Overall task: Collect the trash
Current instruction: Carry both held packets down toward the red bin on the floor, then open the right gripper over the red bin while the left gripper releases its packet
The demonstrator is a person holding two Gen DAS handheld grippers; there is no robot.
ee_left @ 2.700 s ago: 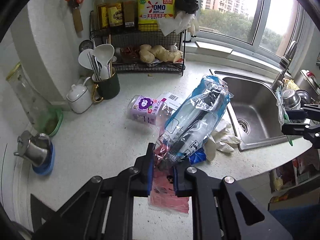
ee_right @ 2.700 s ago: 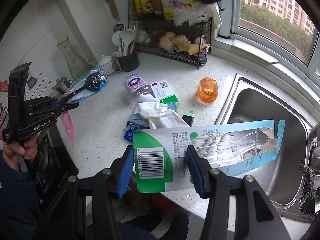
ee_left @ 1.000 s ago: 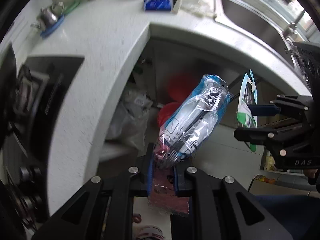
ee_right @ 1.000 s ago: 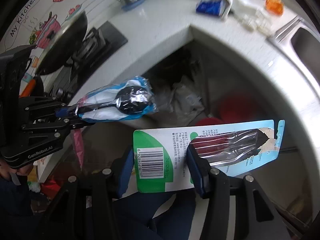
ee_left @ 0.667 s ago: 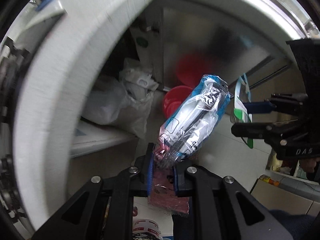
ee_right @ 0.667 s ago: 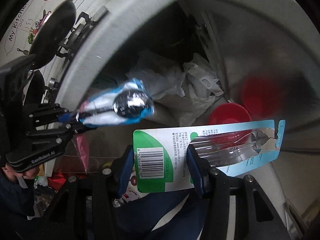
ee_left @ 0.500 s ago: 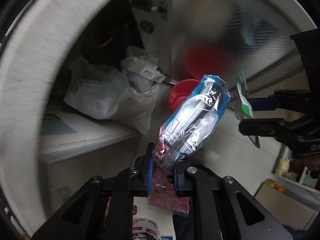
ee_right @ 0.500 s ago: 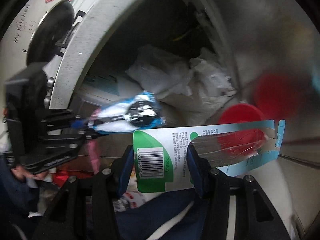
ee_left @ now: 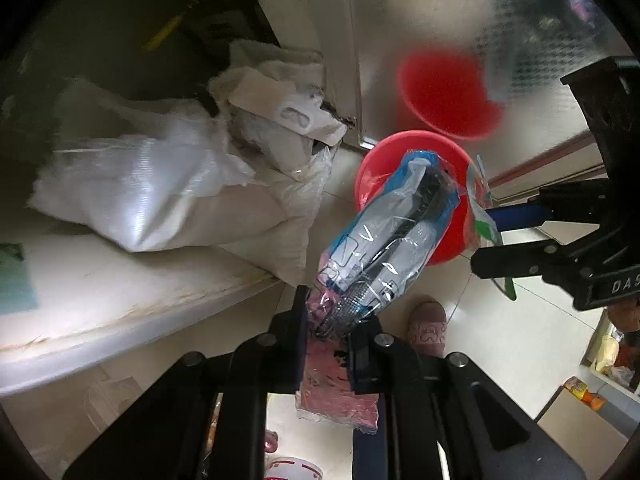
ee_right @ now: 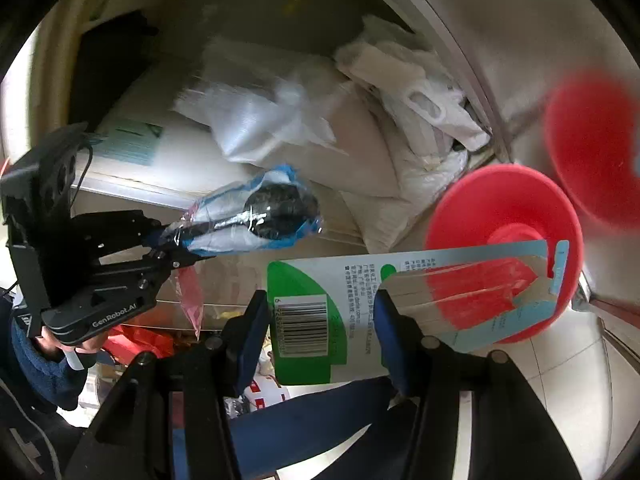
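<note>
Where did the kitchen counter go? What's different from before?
Both grippers swung down from the countertop to the floor, toward the red bin. Nothing was let go: the left gripper still pinches the blue plastic wrapper, and the right gripper still clamps the green card package.

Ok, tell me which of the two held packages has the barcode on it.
The flat green-and-white card package in the right gripper. The left gripper holds a clear blue-edged plastic wrapper showing no barcode.

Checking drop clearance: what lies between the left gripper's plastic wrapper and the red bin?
Nothing: the plastic wrapper hangs in open air before the red bin, per the left wrist view.
</note>
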